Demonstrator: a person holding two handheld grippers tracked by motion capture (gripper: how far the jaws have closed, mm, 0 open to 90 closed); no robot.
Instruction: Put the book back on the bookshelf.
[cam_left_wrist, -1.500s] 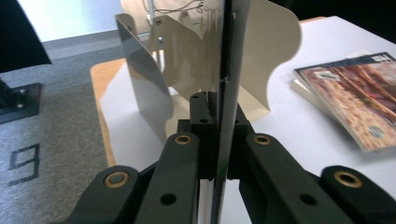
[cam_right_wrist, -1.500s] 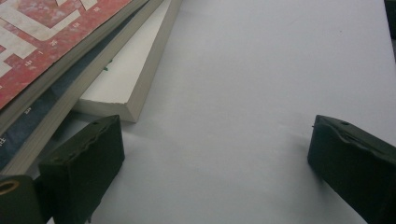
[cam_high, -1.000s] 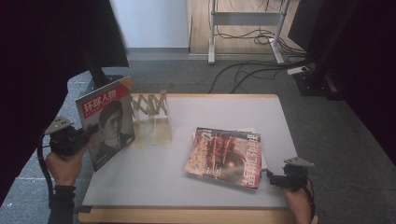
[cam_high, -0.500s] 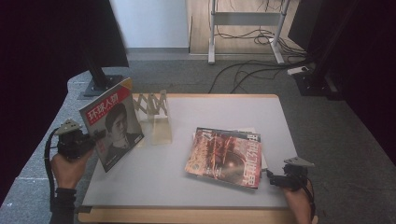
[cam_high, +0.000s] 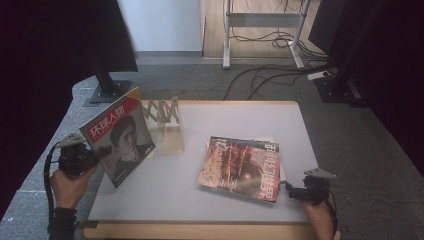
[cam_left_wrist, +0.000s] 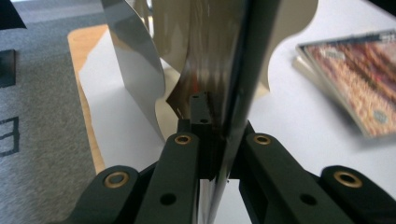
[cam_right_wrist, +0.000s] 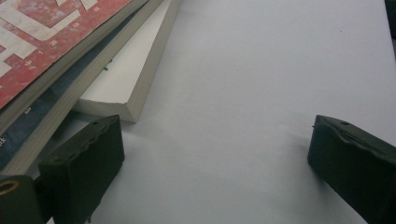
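A magazine with a red title band and a portrait on its cover (cam_high: 121, 142) stands tilted over the table's left edge. My left gripper (cam_high: 96, 156) is shut on its left edge; in the left gripper view its pages (cam_left_wrist: 224, 70) run edge-on between the black jaws. A wooden folding book rack (cam_high: 165, 122) stands just right of it. My right gripper (cam_high: 291, 192) rests at the table's front right with its jaws open on bare tabletop, beside a stack of books (cam_high: 241, 167) topped by a red-brown magazine (cam_right_wrist: 51, 32).
The white tabletop (cam_high: 240, 120) has free room at the back right and along the front. A monitor stand base (cam_high: 107, 92) sits on the floor at the back left. Cables (cam_high: 270, 75) trail over the grey carpet behind the table.
The left hand has carried the held magazine a little to the right and nearer the front, tilting it further. The right gripper and the stack have stayed still.
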